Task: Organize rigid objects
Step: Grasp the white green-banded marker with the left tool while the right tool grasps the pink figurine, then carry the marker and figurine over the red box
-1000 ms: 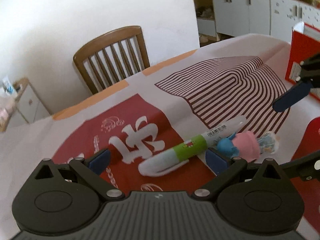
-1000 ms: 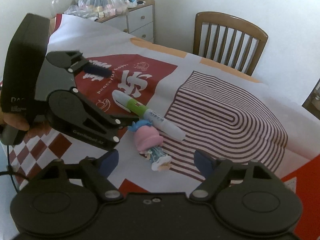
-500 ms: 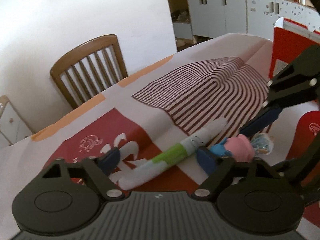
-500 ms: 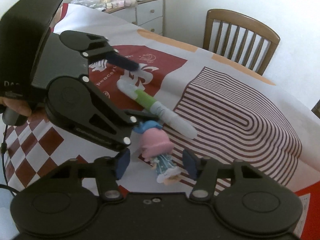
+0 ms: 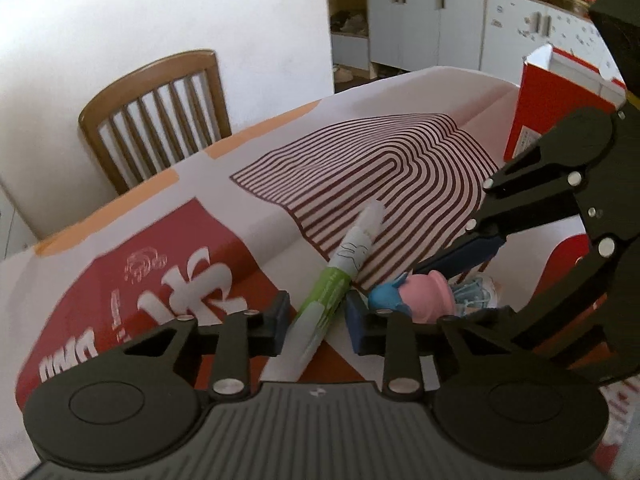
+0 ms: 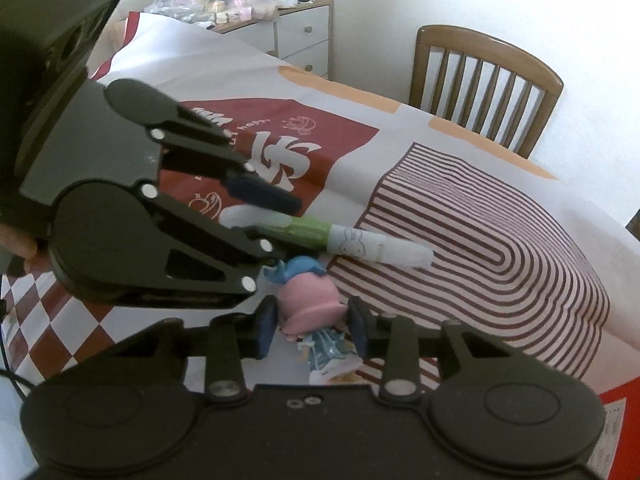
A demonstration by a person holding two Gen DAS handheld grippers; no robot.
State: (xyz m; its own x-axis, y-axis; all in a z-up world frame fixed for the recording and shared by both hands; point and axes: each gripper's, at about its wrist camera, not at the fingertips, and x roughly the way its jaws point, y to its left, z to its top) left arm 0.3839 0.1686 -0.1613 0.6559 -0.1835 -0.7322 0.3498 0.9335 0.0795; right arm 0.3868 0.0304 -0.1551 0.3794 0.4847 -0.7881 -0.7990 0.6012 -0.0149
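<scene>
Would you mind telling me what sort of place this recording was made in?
Most likely a home dining area beside a kitchen: a wooden chair at a table with a printed tablecloth, white cabinets behind, and a small drawer unit.

Table (image 6: 592, 344) under patterned cloth (image 6: 460, 216) (red, striped)

The two grippers crowd each other: in the left wrist view the right gripper (image 5: 452, 280) stands just right of the left gripper (image 5: 316, 320), its linkage blocking that side. The pen (image 5: 340, 276) and the figure (image 5: 424, 294) lie side by side with almost no gap between them (no finger would pass there). Far right, a red box (image 5: 560, 96) stands upright. The striped cloth (image 5: 360, 168) beyond lies open up to the chair (image 5: 156, 116) at the far edge.
</scene>
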